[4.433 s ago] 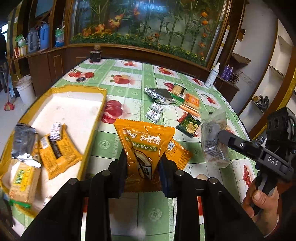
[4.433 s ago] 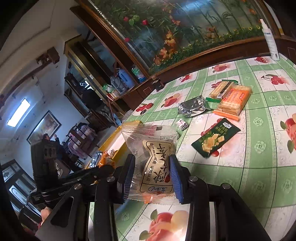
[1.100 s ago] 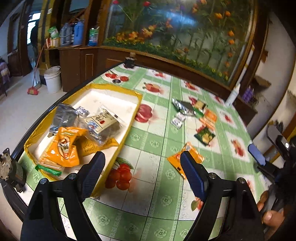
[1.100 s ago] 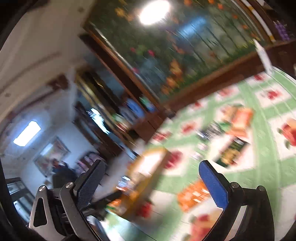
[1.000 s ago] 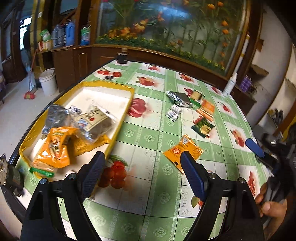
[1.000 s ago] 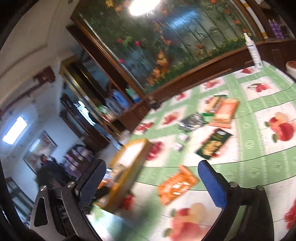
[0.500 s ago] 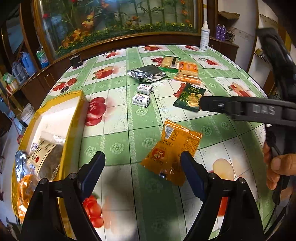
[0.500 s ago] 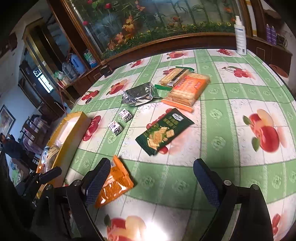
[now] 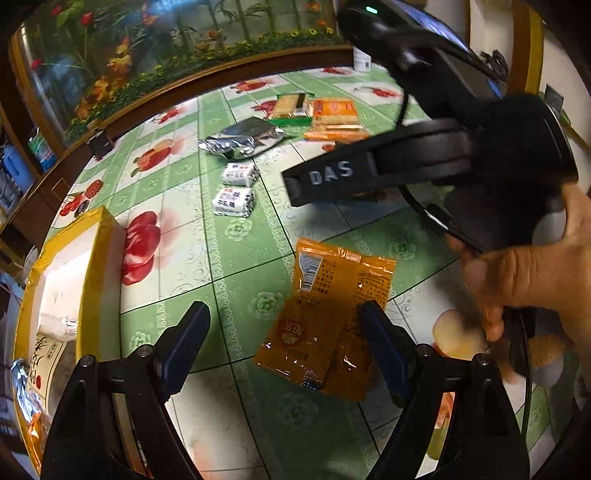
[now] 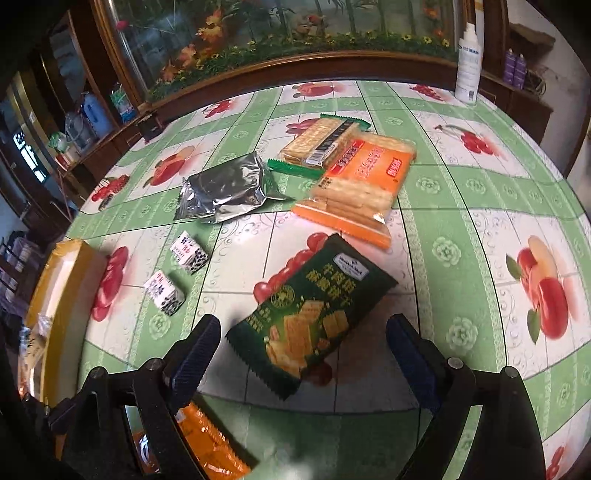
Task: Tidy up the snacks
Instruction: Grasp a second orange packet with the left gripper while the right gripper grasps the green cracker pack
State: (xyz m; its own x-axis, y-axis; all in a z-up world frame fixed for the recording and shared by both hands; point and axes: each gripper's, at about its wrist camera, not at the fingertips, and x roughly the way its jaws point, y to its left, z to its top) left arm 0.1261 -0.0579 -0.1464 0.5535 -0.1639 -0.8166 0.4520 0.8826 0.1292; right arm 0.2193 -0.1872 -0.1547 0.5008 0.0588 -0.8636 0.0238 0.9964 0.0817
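likely a home dining room: fruit-print tablecloth, floral glass-fronted wooden cabinet, cluttered side shelves.

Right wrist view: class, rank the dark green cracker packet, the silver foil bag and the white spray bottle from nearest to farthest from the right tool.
1. Dark green cracker packet: just ahead of the right tool, between its tips.
2. Silver foil bag: mid-table, left.
3. White spray bottle: far edge, right.

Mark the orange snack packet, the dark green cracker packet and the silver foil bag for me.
orange snack packet (image 9: 332,314), left wrist view, middle of its printed face.
dark green cracker packet (image 10: 314,314), right wrist view, centre of its front.
silver foil bag (image 10: 229,192), right wrist view, middle of the crinkled foil.
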